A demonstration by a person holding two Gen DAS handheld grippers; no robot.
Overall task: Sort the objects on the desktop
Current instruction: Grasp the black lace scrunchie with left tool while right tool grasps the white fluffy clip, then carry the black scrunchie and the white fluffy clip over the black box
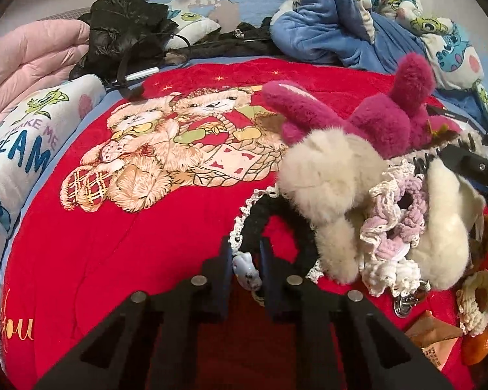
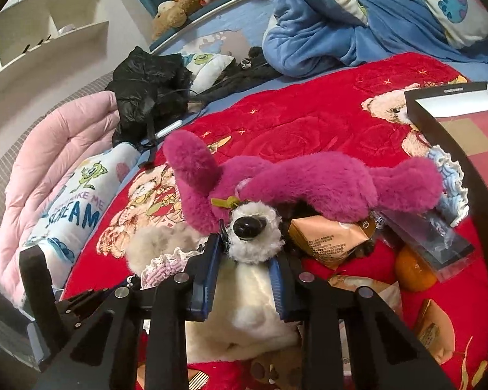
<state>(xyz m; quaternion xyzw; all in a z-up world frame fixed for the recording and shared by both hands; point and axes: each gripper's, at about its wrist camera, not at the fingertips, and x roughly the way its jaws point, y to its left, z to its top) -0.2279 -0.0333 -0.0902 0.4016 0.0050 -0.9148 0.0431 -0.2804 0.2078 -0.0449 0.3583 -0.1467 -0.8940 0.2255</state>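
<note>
On a red bear-print blanket (image 1: 114,243) lies a heap of hair accessories. My left gripper (image 1: 246,255) is shut on a black scrunchie (image 1: 276,224) with white lace trim, and its small blue-white charm (image 1: 245,271) sits between the fingers. My right gripper (image 2: 245,261) is shut on a white fluffy hair clip (image 2: 253,308) that has a black nose (image 2: 249,226). A magenta plush clip (image 2: 309,182) lies just beyond it, seen in the left wrist view as the magenta plush clip (image 1: 390,120). A beige fluffy clip (image 1: 328,178) and a lilac lace scrunchie (image 1: 397,221) rest beside the black scrunchie.
A black box (image 2: 439,120) with a white inside stands at the right. Near it lie an orange (image 2: 413,269), a brown snack packet (image 2: 328,237) and a clear plastic pack (image 2: 429,237). A printed pillow (image 1: 22,149), a pink quilt (image 1: 32,65), a black jacket (image 1: 127,29) and blue bedding (image 1: 335,26) ring the blanket.
</note>
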